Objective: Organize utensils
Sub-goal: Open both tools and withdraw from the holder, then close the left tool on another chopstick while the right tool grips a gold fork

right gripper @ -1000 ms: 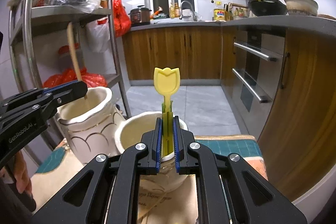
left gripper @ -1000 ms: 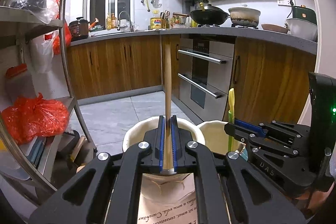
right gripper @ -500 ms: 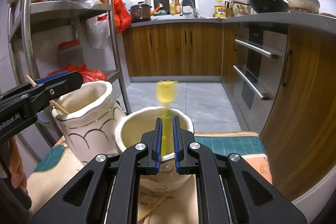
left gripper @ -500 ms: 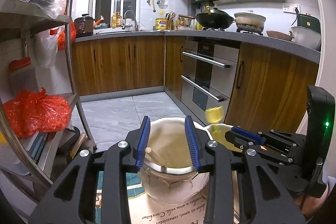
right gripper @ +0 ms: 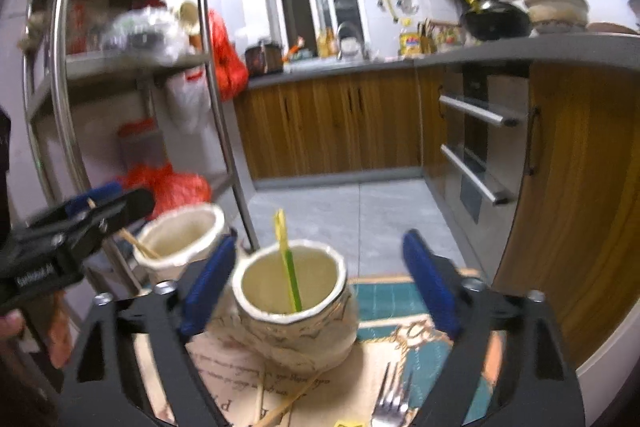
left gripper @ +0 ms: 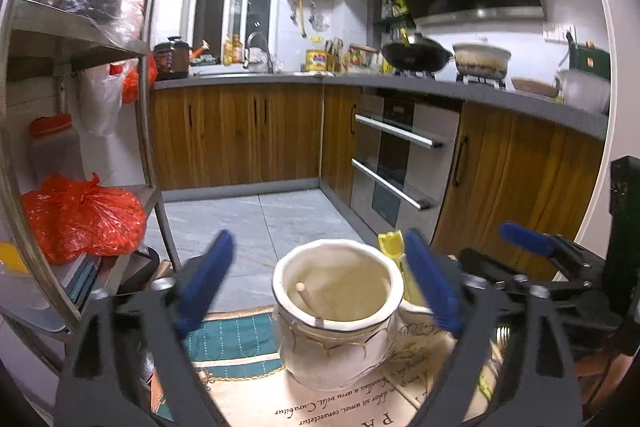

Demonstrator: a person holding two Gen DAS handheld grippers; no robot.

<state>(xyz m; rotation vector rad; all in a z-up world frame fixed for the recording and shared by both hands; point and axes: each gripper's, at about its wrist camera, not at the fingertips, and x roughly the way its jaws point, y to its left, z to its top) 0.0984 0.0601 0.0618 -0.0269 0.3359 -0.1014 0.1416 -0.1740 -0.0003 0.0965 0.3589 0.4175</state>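
Note:
Two cream ceramic jars stand side by side on a printed mat. In the left wrist view, the left jar holds a wooden utensil leaning inside. My left gripper is open and empty, its blue pads on either side of that jar. In the right wrist view, the right jar holds a yellow-green utensil standing upright. My right gripper is open and empty around that jar. The left jar and left gripper show at the left.
A metal fork and a wooden stick lie on the mat in front of the right jar. A steel shelf rack with red bags stands left. Wooden cabinets and an oven are on the right.
Both grippers let go of their utensils and opened wide. The wooden utensil dropped into the left jar, the yellow one into the right jar. Both grippers drew back slightly.

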